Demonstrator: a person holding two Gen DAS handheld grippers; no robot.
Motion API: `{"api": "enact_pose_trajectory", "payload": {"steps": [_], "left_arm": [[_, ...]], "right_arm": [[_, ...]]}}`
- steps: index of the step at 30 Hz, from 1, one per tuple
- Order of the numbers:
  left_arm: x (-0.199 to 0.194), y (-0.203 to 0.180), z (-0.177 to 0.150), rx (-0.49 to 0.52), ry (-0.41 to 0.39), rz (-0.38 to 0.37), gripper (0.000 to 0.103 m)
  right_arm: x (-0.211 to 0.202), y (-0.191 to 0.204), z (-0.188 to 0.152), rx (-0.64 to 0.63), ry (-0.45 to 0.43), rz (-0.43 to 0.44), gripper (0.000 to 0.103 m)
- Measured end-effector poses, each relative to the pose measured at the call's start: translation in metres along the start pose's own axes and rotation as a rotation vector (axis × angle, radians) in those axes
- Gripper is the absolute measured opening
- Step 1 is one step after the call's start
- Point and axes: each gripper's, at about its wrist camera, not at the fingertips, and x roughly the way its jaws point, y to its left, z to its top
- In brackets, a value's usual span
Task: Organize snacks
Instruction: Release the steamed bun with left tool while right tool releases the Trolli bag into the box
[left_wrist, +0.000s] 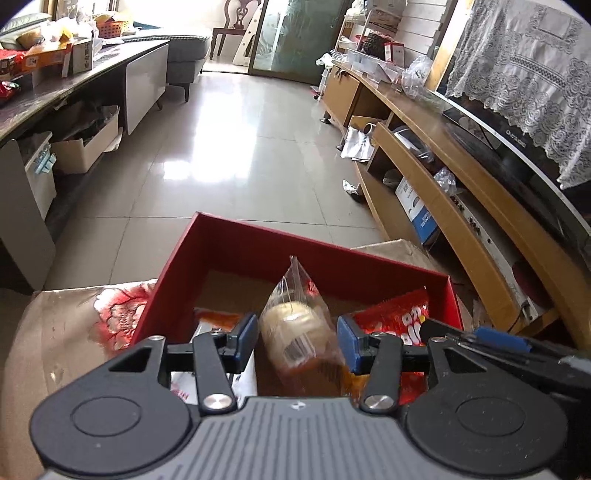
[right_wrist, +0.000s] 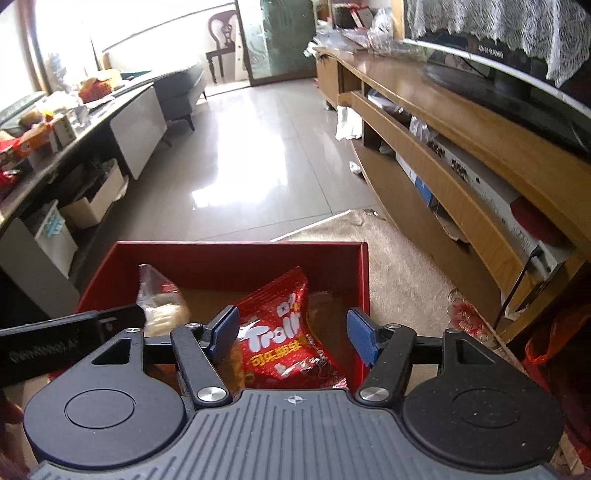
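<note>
My left gripper (left_wrist: 297, 341) hangs over the red box (left_wrist: 258, 243), its blue pads parted. A clear packet with a pale bun (left_wrist: 295, 325) stands between them, tip pointing to twelve o'clock. The left pad sits just beside the wrapper; the right pad is close too, but I cannot tell if either presses, and the packet is blurred. At three o'clock of the bun lies the red candy bag (left_wrist: 400, 317), also inside the box.

My right gripper (right_wrist: 291, 334) stands wider open above the same box (right_wrist: 236, 254). The red candy bag (right_wrist: 284, 332) lies between the pads, its left edge close to the left pad, well clear of the right one; I hold nothing. The bun packet (right_wrist: 162, 299) sits at ten o'clock of the bag. The box rests on a beige cloth (right_wrist: 399, 269).
</note>
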Motion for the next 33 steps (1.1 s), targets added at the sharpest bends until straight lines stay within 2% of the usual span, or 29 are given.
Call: {"api": "enact_pose_trajectory", "payload": {"steps": [10, 24, 33], "left_arm": [[-0.020, 0.014, -0.020, -0.007, 0.005, 0.030, 0.047], [-0.040, 0.029, -0.037, -0.003, 0.007, 0.036, 0.048], [-0.051, 0.038, -0.051, 0.000, 0.020, 0.045, 0.051]], "right_arm": [[-0.014, 0.007, -0.009, -0.019, 0.026, -0.016, 0.072], [-0.030, 0.034, -0.025, -0.086, 0.033, -0.030, 0.073], [-0.033, 0.046, -0.043, -0.108, 0.070, -0.022, 0.074]]}}
